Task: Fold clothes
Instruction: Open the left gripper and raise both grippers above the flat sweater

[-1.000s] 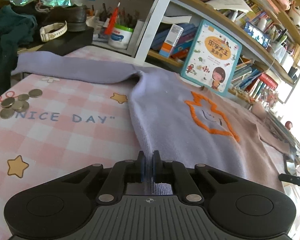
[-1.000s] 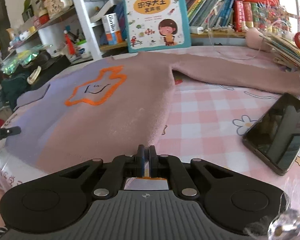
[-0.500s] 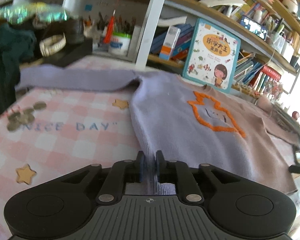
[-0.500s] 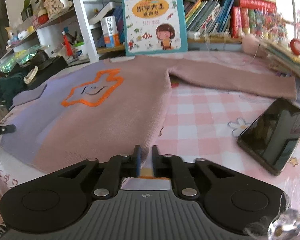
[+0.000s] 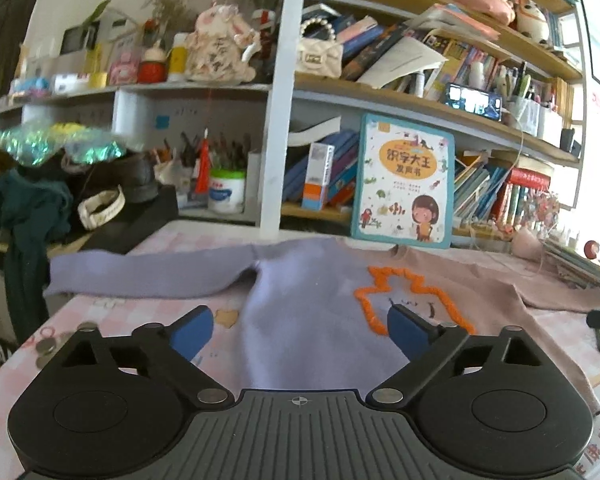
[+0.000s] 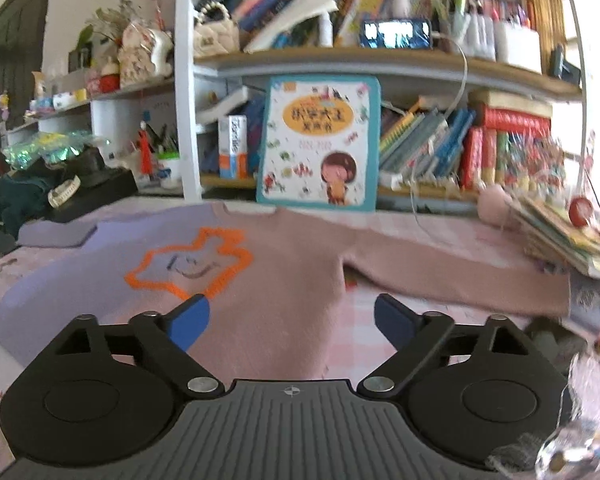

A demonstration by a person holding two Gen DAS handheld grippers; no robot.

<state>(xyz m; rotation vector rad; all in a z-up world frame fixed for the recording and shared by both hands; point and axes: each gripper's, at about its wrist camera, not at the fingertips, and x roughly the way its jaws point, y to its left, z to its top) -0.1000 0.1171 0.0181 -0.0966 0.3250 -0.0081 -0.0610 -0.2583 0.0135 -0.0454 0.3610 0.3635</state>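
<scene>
A sweater, purple on one half and pink on the other, with an orange star outline, lies flat on the checked tablecloth, both sleeves spread out. It shows in the left wrist view (image 5: 312, 304) and in the right wrist view (image 6: 292, 272). My left gripper (image 5: 300, 326) is open and empty, raised over the sweater's purple lower part. My right gripper (image 6: 292, 320) is open and empty, raised over the pink lower part near the side seam.
A children's book (image 5: 404, 184) leans on the shelf behind the collar; it also shows in the right wrist view (image 6: 320, 144). Several coins (image 5: 50, 346) lie at the left. A book stack (image 6: 568, 240) sits at the right. A black box (image 5: 132, 220) holds clutter at the left.
Both grippers were shut on the sweater's bottom hem a second ago. Both have let go, opened wide and lifted up and back from the hem.
</scene>
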